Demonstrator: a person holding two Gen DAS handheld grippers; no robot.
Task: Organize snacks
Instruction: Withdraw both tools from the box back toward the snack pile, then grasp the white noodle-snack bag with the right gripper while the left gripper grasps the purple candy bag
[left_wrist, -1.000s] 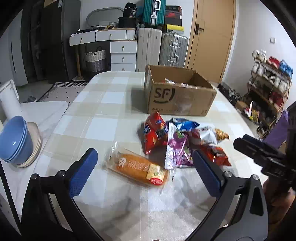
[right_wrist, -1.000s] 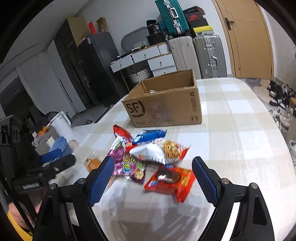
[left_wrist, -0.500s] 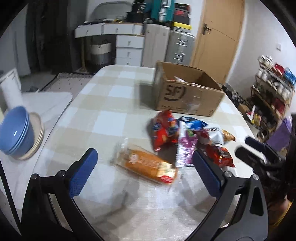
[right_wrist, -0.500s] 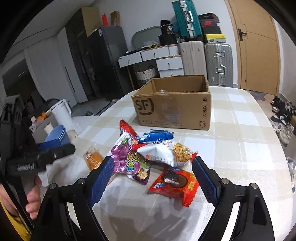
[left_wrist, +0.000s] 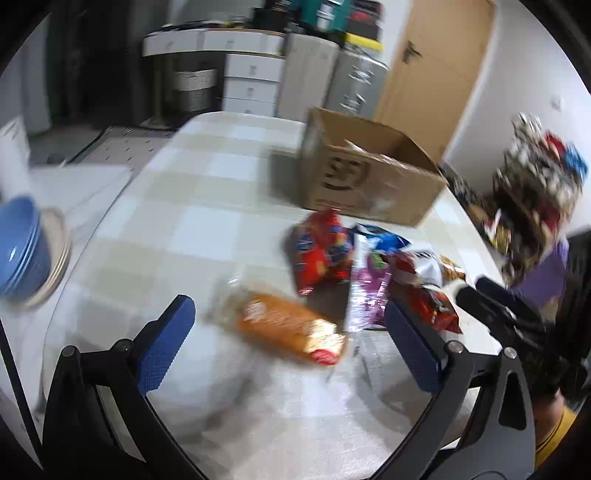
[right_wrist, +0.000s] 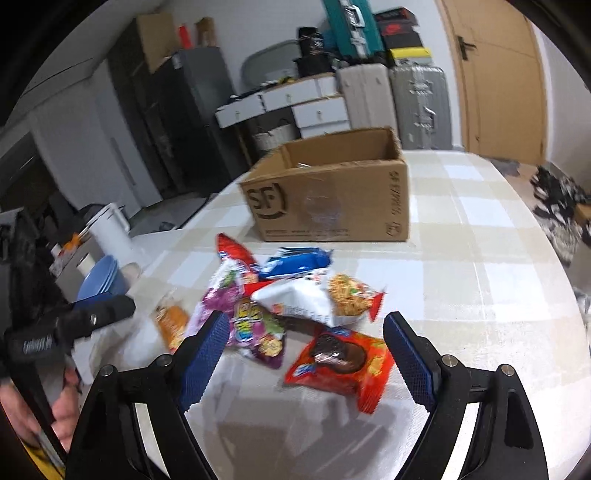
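Observation:
Several snack packs lie in a loose pile on the checked table (left_wrist: 192, 236). An orange bread pack (left_wrist: 288, 326) lies between the fingers of my open left gripper (left_wrist: 291, 339). A red chip bag (left_wrist: 323, 254), a purple candy bag (right_wrist: 255, 332), a blue pack (right_wrist: 295, 260), a white noodle pack (right_wrist: 314, 301) and a red cookie pack (right_wrist: 340, 363) lie beyond it. My right gripper (right_wrist: 306, 350) is open and empty, with the cookie pack between its fingers. An open cardboard box (right_wrist: 332, 195) stands behind the pile.
Stacked blue bowls (left_wrist: 20, 251) and a white kettle (right_wrist: 110, 230) sit on a side counter left of the table. Suitcases (right_wrist: 417, 105), white drawers and a wooden door stand behind. A shoe rack (left_wrist: 535, 192) is at the right.
Both grippers have moved closer to the snack pile. The bread pack now lies between the left fingers and the cookie pack between the right fingers. Both stay open.

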